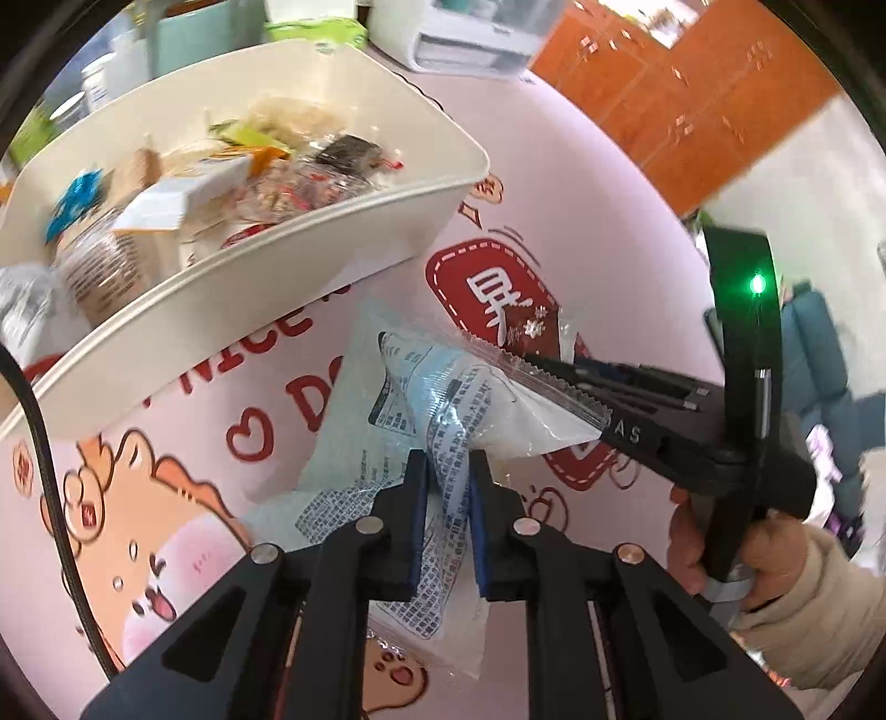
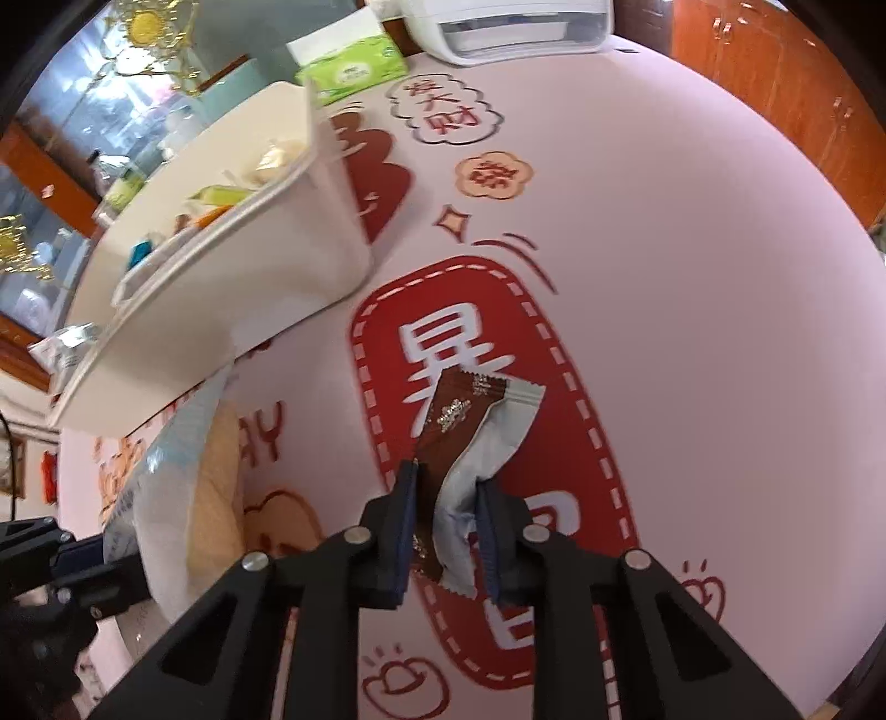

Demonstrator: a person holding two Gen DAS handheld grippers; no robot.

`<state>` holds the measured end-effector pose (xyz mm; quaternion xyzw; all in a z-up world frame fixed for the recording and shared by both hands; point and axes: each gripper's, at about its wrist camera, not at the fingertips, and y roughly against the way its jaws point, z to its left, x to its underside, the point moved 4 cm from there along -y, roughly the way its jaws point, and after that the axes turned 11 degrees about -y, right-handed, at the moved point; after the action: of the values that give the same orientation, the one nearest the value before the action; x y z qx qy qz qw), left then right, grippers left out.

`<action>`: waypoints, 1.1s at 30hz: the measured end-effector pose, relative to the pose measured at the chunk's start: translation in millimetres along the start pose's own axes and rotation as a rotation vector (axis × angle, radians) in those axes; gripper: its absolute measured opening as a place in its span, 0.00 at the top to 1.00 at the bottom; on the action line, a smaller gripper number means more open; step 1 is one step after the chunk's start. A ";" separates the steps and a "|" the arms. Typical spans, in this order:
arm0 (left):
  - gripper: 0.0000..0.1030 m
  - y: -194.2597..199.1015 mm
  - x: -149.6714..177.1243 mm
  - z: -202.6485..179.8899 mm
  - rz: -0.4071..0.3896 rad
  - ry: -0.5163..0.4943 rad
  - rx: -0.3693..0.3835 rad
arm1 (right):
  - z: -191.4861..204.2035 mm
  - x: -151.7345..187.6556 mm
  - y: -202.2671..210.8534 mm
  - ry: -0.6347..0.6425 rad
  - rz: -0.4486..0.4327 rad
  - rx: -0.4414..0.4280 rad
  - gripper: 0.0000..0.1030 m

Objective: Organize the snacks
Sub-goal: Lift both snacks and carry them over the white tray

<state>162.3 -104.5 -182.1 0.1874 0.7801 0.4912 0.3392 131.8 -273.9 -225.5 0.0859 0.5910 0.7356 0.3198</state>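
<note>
Left gripper (image 1: 448, 476) clamped on a pale blue snack packet (image 1: 437, 399), fingers (image 1: 416, 498) pinched narrow around the crinkled middle of it, printed back side up. Packet lifted off the pink cartoon-print bench (image 2: 692, 232), hanging just in front of the cream bin (image 1: 310, 266). Same packet showing up at the lower left of the right wrist view (image 2: 160, 487), with something tan visible through the wrapper.

Right gripper (image 2: 446, 487) squeezed on a small brown-and-silver candy wrapper (image 2: 470, 437), fingers (image 2: 407, 498) close together with the wrapper bunched between them, sticking up and forward over the big red label printed on the bench. From the left wrist view, candy wrapper (image 1: 531, 327) poking out past the right gripper (image 1: 554, 368), just beside the blue packet, possibly touching at the serrated edge, hard to say.

Cream bin sitting on the bench to the left of both grippers, already stuffed with mixed snacks (image 1: 221, 183): clear bags, a white box, something blue, all a bit blurry. Green tissue box (image 2: 354, 69) behind the bin, white appliance (image 2: 515, 27) at the far edge of the bench. Person's hand (image 1: 720, 548) in a beige sleeve wrapped around the right gripper's handle.
</note>
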 end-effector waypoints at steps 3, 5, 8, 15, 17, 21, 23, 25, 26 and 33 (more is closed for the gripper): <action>0.90 14.2 5.0 3.2 -0.030 0.026 -0.004 | 4.4 2.2 12.2 0.020 -0.018 -0.042 0.83; 0.90 25.8 7.5 3.9 -0.054 0.048 -0.004 | 6.7 2.7 22.0 0.027 -0.030 -0.073 0.84; 0.90 44.0 9.4 3.4 -0.093 0.072 -0.005 | 11.6 1.9 41.0 0.045 -0.055 -0.111 0.84; 0.90 95.1 10.1 -3.1 -0.195 0.118 -0.028 | 32.7 -1.0 79.9 0.116 -0.116 -0.154 0.84; 0.90 113.4 8.9 -5.3 -0.236 0.128 -0.044 | 39.1 -2.7 90.2 0.138 -0.136 -0.166 0.84; 0.90 154.0 3.8 -5.3 -0.321 0.147 -0.091 | 50.4 -5.8 107.2 0.173 -0.163 -0.197 0.84; 0.90 173.4 -2.4 -2.5 -0.364 0.161 -0.118 | 58.0 -9.5 115.7 0.192 -0.178 -0.209 0.84; 0.91 191.6 -13.8 4.0 -0.407 0.173 -0.156 | 66.4 -14.2 124.7 0.212 -0.190 -0.222 0.84; 0.91 195.6 -17.0 8.0 -0.416 0.177 -0.168 | 72.2 -17.4 131.6 0.228 -0.204 -0.229 0.84; 0.93 236.9 -51.2 38.2 -0.496 0.224 -0.279 | 116.2 -53.7 178.9 0.330 -0.319 -0.254 0.84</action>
<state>215.7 -6.2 36.3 -0.1125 0.7597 0.5134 0.3829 166.4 -227.4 -13.3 -0.1705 0.5441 0.7483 0.3391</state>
